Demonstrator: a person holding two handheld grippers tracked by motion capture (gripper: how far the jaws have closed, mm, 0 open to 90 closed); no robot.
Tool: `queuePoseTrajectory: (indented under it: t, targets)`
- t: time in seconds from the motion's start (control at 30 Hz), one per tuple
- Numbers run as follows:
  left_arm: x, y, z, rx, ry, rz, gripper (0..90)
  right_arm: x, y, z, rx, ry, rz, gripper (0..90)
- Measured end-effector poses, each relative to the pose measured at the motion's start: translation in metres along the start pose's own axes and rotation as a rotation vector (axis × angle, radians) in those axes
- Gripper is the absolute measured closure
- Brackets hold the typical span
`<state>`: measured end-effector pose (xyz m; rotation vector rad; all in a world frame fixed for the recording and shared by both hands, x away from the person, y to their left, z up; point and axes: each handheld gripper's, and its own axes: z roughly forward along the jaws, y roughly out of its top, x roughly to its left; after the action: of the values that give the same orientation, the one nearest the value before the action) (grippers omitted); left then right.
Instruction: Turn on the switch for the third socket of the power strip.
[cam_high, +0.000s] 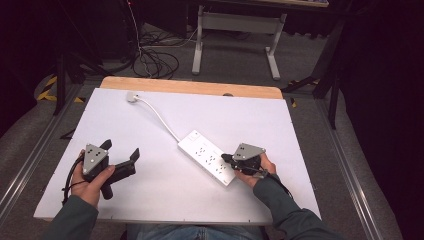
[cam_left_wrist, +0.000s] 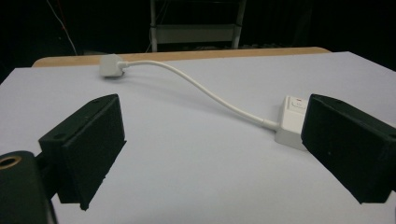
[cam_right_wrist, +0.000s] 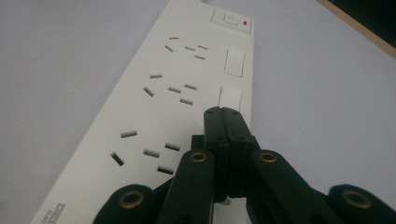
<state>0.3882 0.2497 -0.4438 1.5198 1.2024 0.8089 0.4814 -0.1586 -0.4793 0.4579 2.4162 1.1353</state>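
A white power strip (cam_high: 207, 156) lies slanted in the middle of the white board; its cord (cam_high: 160, 119) runs back left to a white plug (cam_high: 132, 96). My right gripper (cam_high: 227, 158) is shut with nothing between its jaws. Its tip rests over the strip's near end. In the right gripper view the closed tips (cam_right_wrist: 224, 113) sit just short of a small white rocker switch (cam_right_wrist: 230, 98) on the strip (cam_right_wrist: 154, 107). My left gripper (cam_high: 121, 149) stands open over the bare board at the left. Between its wide jaws (cam_left_wrist: 212, 121) I see the cord (cam_left_wrist: 201, 86), the plug (cam_left_wrist: 110, 65) and the strip's switch end (cam_left_wrist: 292, 121) farther off.
The white board (cam_high: 165, 195) covers most of a wooden table whose far edge (cam_high: 190, 86) shows. Behind it, on the floor, stand a desk's white legs (cam_high: 272, 55) and a tangle of cables (cam_high: 155, 62). Metal rails (cam_high: 30, 160) run along both sides.
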Motion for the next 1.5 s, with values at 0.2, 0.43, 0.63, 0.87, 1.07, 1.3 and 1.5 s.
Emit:
queuePoseTrajectory:
  t: [0.2, 0.43, 0.63, 0.87, 1.07, 1.3, 1.5]
  targets:
    - [0.0, 0.0, 0.001, 0.012, -0.005, 0.006, 6.7, 0.0, -0.001, -0.001, -0.006, 0.002, 0.021, 90.0]
    - [0.001, 0.0, 0.001, 0.004, 0.013, -0.012, 6.7, -0.002, -0.002, 0.0, -0.013, 0.011, 0.068, 89.9]
    - [0.0, 0.0, 0.003, 0.006, 0.004, -0.01, 6.7, -0.009, -0.005, -0.007, -0.047, -0.01, 0.114, 90.0]
    - [-0.001, 0.001, 0.003, 0.003, -0.008, -0.001, 6.7, -0.009, -0.004, -0.012, -0.098, -0.004, 0.153, 90.0]
    - [-0.001, 0.001, 0.003, 0.003, -0.007, -0.001, 6.7, -0.02, -0.005, -0.025, -0.176, -0.029, 0.222, 90.0]
    - [-0.001, 0.001, 0.003, 0.002, -0.006, 0.002, 6.8, -0.021, -0.006, -0.03, -0.194, -0.031, 0.227, 90.0]
    - [-0.002, 0.002, 0.003, 0.001, -0.012, 0.0, 6.7, -0.023, -0.007, -0.035, -0.208, -0.049, 0.246, 89.8]
